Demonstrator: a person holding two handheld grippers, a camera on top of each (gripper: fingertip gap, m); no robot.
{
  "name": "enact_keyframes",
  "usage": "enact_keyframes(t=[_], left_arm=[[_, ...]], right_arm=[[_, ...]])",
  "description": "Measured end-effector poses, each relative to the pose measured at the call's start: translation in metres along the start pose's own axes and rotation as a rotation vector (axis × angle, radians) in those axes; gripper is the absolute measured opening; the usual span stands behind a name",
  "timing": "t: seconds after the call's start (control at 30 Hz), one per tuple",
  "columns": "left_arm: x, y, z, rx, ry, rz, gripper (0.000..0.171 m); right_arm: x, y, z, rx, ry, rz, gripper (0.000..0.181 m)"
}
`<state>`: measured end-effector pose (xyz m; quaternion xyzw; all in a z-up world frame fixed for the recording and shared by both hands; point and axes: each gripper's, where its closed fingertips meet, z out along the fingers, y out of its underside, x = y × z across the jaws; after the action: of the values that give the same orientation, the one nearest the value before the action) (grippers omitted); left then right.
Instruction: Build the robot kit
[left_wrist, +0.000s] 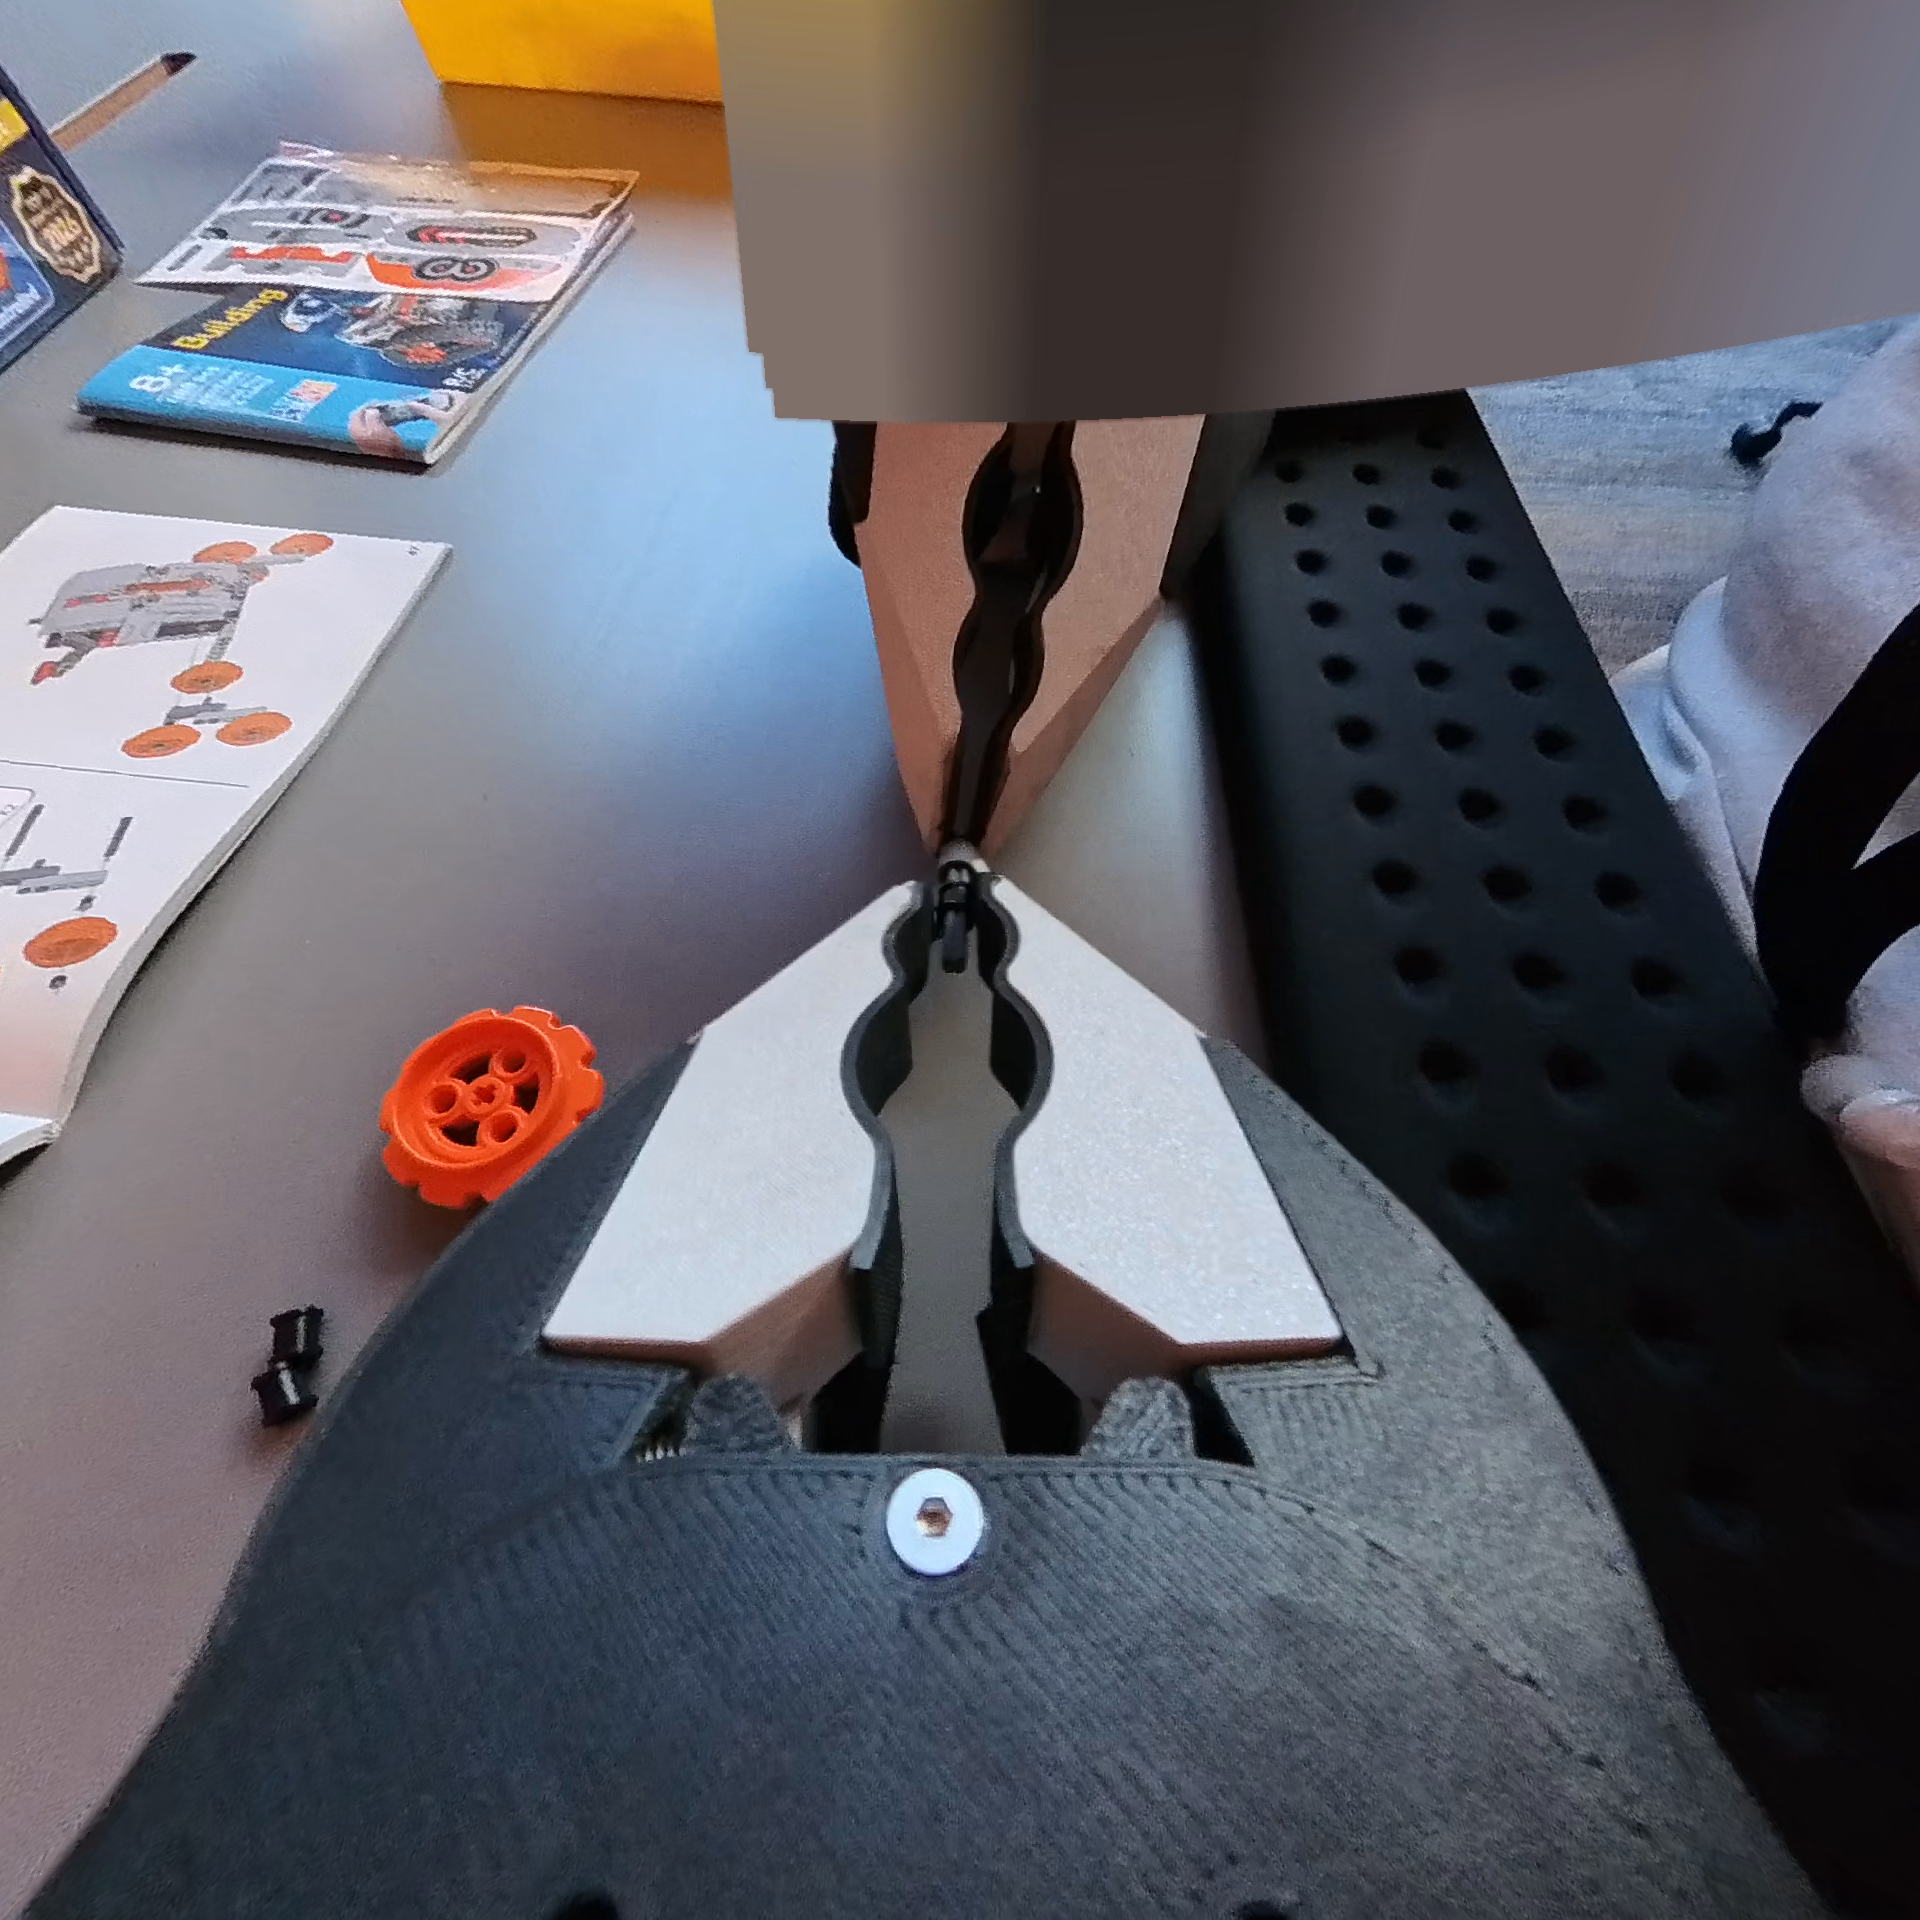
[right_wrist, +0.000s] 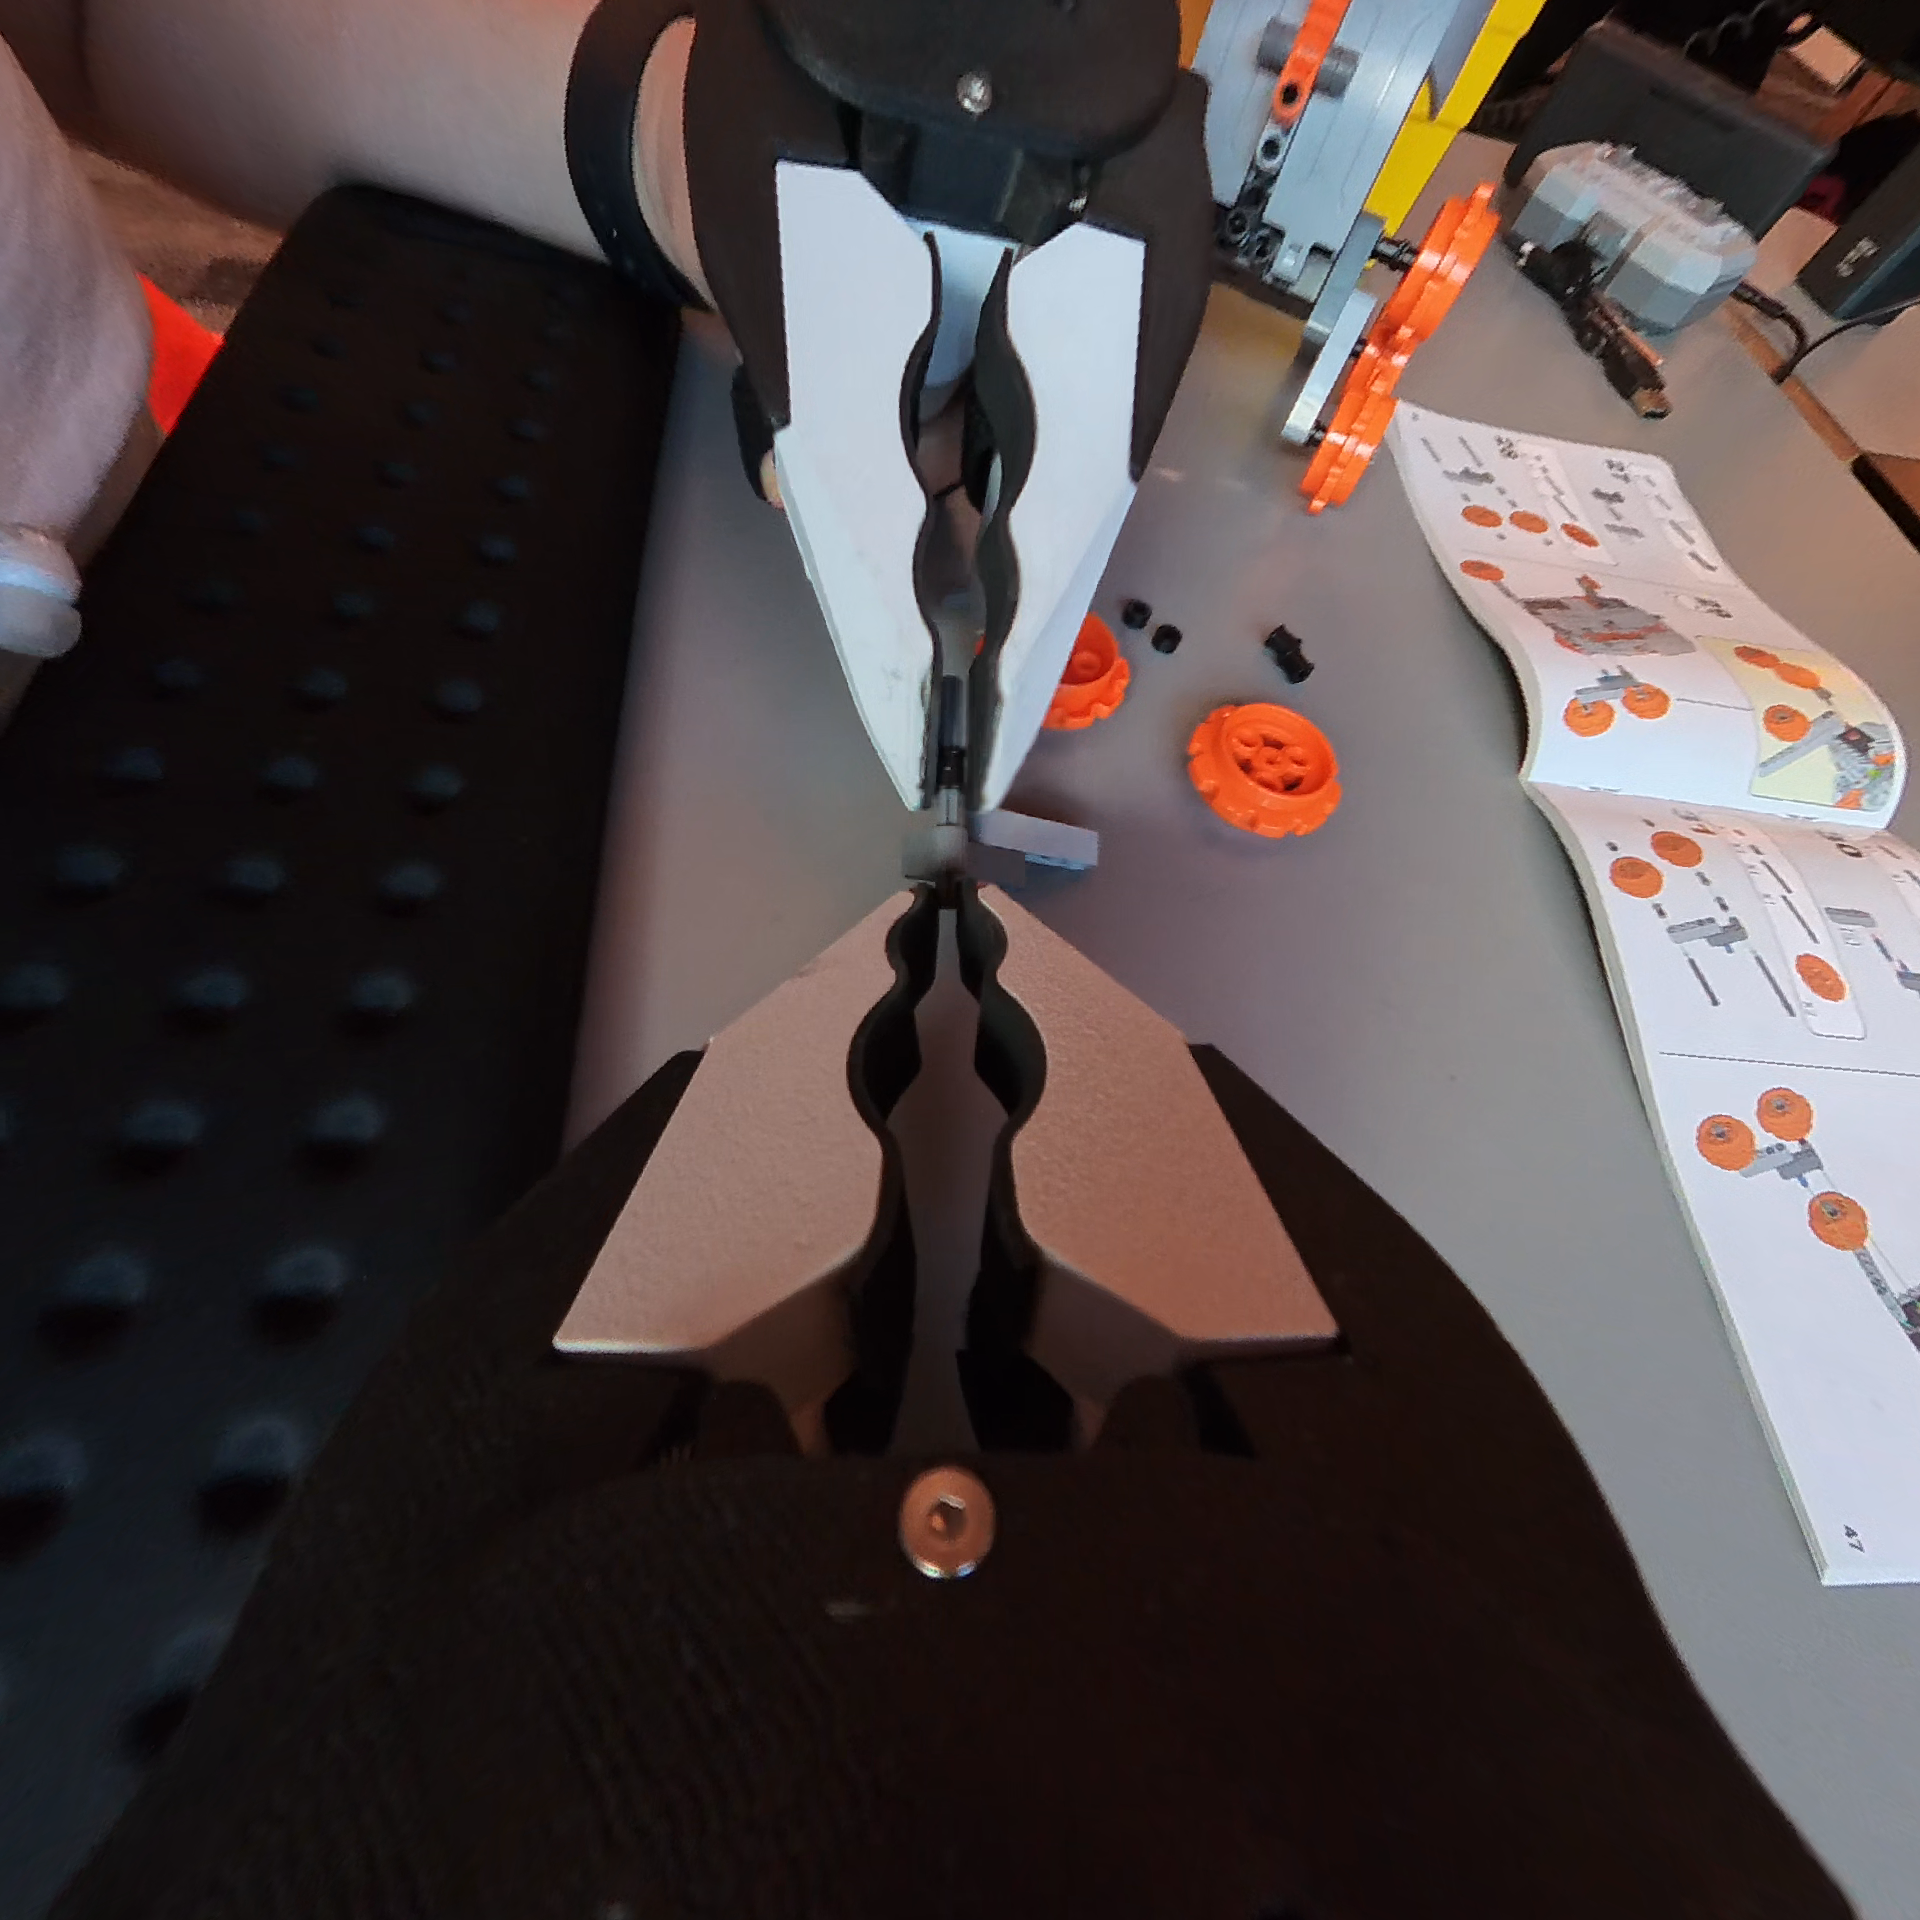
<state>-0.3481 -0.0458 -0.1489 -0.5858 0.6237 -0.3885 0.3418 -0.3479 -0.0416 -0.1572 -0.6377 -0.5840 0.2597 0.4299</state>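
My two grippers meet tip to tip above the grey table. In the left wrist view my left gripper (left_wrist: 954, 896) is shut on a thin black axle (left_wrist: 951, 925) that lies along its jaws. The right gripper (left_wrist: 961, 840) faces it from above, jaws nearly closed. In the right wrist view my right gripper (right_wrist: 941, 896) is shut at the tips on a small grey bush (right_wrist: 932, 844), which sits at the end of the black axle (right_wrist: 951, 727) held by the left gripper (right_wrist: 948, 802). A short grey beam (right_wrist: 1039, 840) sticks out just right of the bush.
A black dimpled mat (right_wrist: 291, 727) lies beside the grippers and also shows in the left wrist view (left_wrist: 1455, 831). Orange wheels (right_wrist: 1262, 769) (left_wrist: 488, 1107), black pins (right_wrist: 1148, 623) (left_wrist: 286, 1361) and an open instruction booklet (right_wrist: 1714, 831) (left_wrist: 156, 727) lie nearby. A partly built model (right_wrist: 1340, 187) stands farther back. Less than 4 cm separates the two grippers' tips.
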Motion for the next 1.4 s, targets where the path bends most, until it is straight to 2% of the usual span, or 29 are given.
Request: enact_keyframes(t=[0.07, 0.13, 0.23, 0.4, 0.5, 0.63, 0.7, 0.83, 1.2, 1.3, 1.37, 1.4], left_arm=[[0.001, -0.003, -0.003, 0.025, 0.014, -0.029, 0.016], [0.001, -0.004, -0.006, 0.04, 0.018, -0.05, 0.019], [0.003, -0.004, -0.006, 0.041, 0.025, -0.037, 0.009], [0.003, 0.001, -0.004, 0.006, 0.014, -0.034, 0.013], [0.002, 0.0, -0.005, 0.015, 0.011, -0.037, 0.005], [0.0, 0.001, -0.005, 0.012, 0.0, -0.043, 0.005], [-0.002, 0.001, -0.005, 0.012, -0.008, -0.045, 0.011], [0.0, 0.003, -0.005, 0.0, 0.003, -0.045, 0.005], [0.0, 0.007, -0.002, -0.032, 0.004, -0.037, 0.004], [0.001, 0.015, 0.003, -0.097, -0.014, -0.002, 0.004], [0.005, 0.023, 0.011, -0.165, -0.026, 0.068, 0.004], [0.004, 0.021, 0.013, -0.161, -0.056, 0.1, 0.004]], right_arm=[[0.0, 0.0, 0.0, 0.001, -0.003, 0.004, 0.002], [-0.001, 0.002, 0.001, -0.013, -0.006, -0.003, 0.003], [-0.001, 0.002, 0.002, -0.019, -0.005, -0.008, 0.003], [0.0, 0.002, 0.001, -0.011, -0.004, 0.004, 0.002], [-0.001, 0.002, 0.001, -0.015, -0.006, 0.003, 0.003], [0.0, 0.002, 0.0, -0.013, -0.004, 0.009, 0.002], [0.0, 0.002, 0.0, -0.009, -0.004, 0.011, 0.002], [0.001, 0.001, -0.001, -0.005, -0.003, 0.019, 0.002], [0.0, 0.005, 0.001, -0.032, -0.011, 0.016, 0.002], [0.001, 0.007, 0.0, -0.04, 0.019, -0.009, 0.002], [-0.005, -0.011, -0.003, 0.071, -0.02, 0.038, 0.002], [-0.006, -0.015, 0.0, 0.083, -0.022, 0.047, 0.001]])
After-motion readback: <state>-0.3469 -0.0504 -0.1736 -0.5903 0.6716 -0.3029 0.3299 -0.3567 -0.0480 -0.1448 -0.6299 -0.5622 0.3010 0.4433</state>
